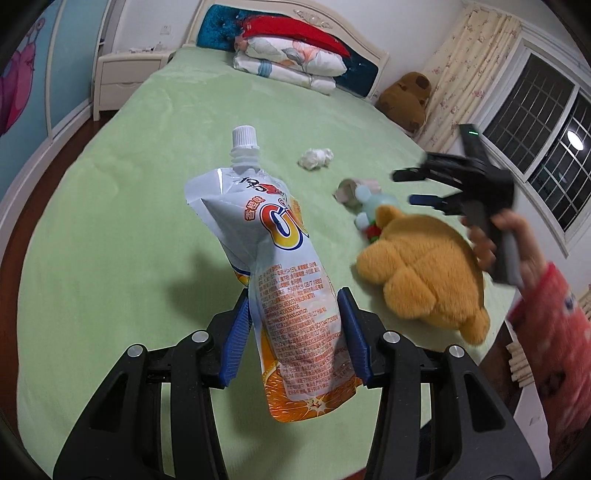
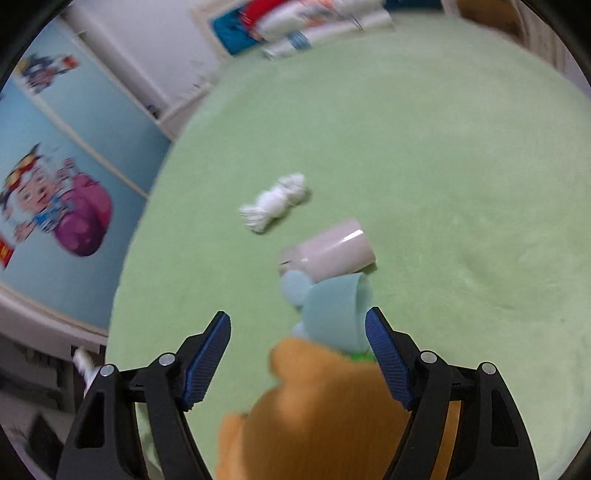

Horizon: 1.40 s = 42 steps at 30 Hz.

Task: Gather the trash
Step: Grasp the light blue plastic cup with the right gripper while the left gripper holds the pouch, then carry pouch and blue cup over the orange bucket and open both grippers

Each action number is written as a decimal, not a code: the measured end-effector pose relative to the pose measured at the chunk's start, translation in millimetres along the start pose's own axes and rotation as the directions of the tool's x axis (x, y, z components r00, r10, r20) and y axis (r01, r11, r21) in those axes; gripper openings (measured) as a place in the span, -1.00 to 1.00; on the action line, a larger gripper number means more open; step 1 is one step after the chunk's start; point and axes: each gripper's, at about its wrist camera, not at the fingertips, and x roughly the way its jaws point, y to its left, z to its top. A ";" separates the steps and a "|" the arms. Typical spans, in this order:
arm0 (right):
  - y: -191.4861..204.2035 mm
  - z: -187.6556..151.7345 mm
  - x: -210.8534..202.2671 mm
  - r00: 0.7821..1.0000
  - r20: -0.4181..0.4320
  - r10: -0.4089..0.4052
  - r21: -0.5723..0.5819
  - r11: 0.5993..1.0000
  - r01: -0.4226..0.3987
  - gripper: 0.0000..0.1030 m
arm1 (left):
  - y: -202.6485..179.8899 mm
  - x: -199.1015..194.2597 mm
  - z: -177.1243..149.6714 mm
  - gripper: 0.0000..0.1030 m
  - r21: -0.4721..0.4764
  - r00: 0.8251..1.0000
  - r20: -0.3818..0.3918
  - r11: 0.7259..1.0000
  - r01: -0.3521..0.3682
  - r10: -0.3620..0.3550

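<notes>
Closest to my left camera, the left tool [image 1: 293, 328] is clenched on the lower half of a spouted juice pouch [image 1: 280, 266], both blue pads pressed into its sides, the pouch standing nearly upright with its white cap [image 1: 243, 136] at the top and its orange bottom edge hanging below the fingers. I see this tool angled down over the bed [image 1: 110, 221]. Off to the right, a hand [image 1: 517, 240] in a red sleeve [image 1: 554, 339] grips the right tool [image 1: 404, 186], which reaches in over the bed, tilted, with its jaws spread and nothing between them; through its own camera the same gap shows, released, above an orange plush toy [image 2: 332, 406] and a pale blue plush [image 2: 332, 306].

More trash lies on the bed: a crumpled white tissue [image 2: 275, 201] and, near it, a pinkish paper cup [image 2: 328, 251] on its side, touching the blue plush. The right view is smeared, so I cannot read fine detail there, and the orange toy is cut off at the bottom edge. The left tool hides the pouch's lower sides.

A light green blanket covers the bed. Folded quilts [image 1: 291, 62] are stacked at the headboard [image 1: 354, 33], a bedside cabinet [image 1: 125, 77] stands at the left, a brown plush [image 1: 406, 98] sits by the curtain [image 1: 469, 66], and a dark barred window [image 1: 546, 147] fills the right wall
</notes>
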 end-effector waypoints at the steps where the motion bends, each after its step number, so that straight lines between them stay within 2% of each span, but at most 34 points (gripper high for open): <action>1: -6.7 5.0 14.7 0.999 -0.043 0.001 0.045 0.999 0.001 0.30 | 2.4 0.2 -2.1 -0.11 -0.011 1.000 -0.005 1.000 0.007 -0.007; 3: -14.8 9.6 32.6 0.994 -0.105 0.043 0.112 0.993 -0.031 0.11 | 6.4 0.9 -6.5 -0.11 -0.023 1.000 -0.016 1.000 0.012 -0.012; 5: -16.8 5.9 39.3 0.991 -0.128 0.040 0.116 0.993 -0.025 -0.13 | 8.6 2.6 -7.4 -0.11 -0.029 1.000 -0.025 0.999 0.012 -0.013; 6: -14.8 4.6 41.8 0.990 -0.138 0.019 0.095 0.995 -0.005 -0.39 | 9.1 3.1 -7.9 -0.11 -0.031 0.999 -0.028 0.999 0.014 -0.015; 11: -10.4 -4.6 32.6 0.994 -0.097 0.047 0.063 0.997 -0.041 -0.63 | 5.1 0.8 -12.1 -0.11 -0.032 0.999 -0.026 0.999 0.021 -0.022; 15: -1.9 -6.5 14.2 0.998 -0.043 0.052 0.025 0.998 -0.051 -0.94 | -0.2 -1.5 -9.7 -0.11 -0.019 0.999 -0.018 0.999 0.026 -0.026; 22: 13.9 -4.8 -37.5 0.998 0.058 0.035 -0.038 0.999 -0.033 -0.94 | -11.5 -13.3 -9.4 -0.11 0.002 1.000 0.003 1.000 0.029 -0.029; 28: 22.4 -25.8 -87.4 0.992 0.101 0.070 -0.097 0.993 -0.060 -0.94 | -29.1 -30.9 -13.0 -0.11 0.043 0.999 0.020 0.998 0.047 -0.048; 35: 34.2 -83.5 -151.9 0.983 0.128 0.135 -0.203 0.973 -0.107 -0.94 | -55.7 -59.1 -28.7 -0.11 0.098 0.997 0.035 0.993 0.068 -0.071; 39: 39.1 -135.9 -186.5 0.974 0.125 0.191 -0.275 0.950 -0.151 -0.94 | -74.5 -76.9 -49.6 -0.11 0.146 0.995 0.028 0.985 0.092 -0.097; 42: 40.4 -175.2 -197.7 0.971 0.102 0.215 -0.311 0.934 -0.174 -0.94 | -85.7 -87.7 -67.9 -0.11 0.179 0.993 0.010 0.977 0.114 -0.118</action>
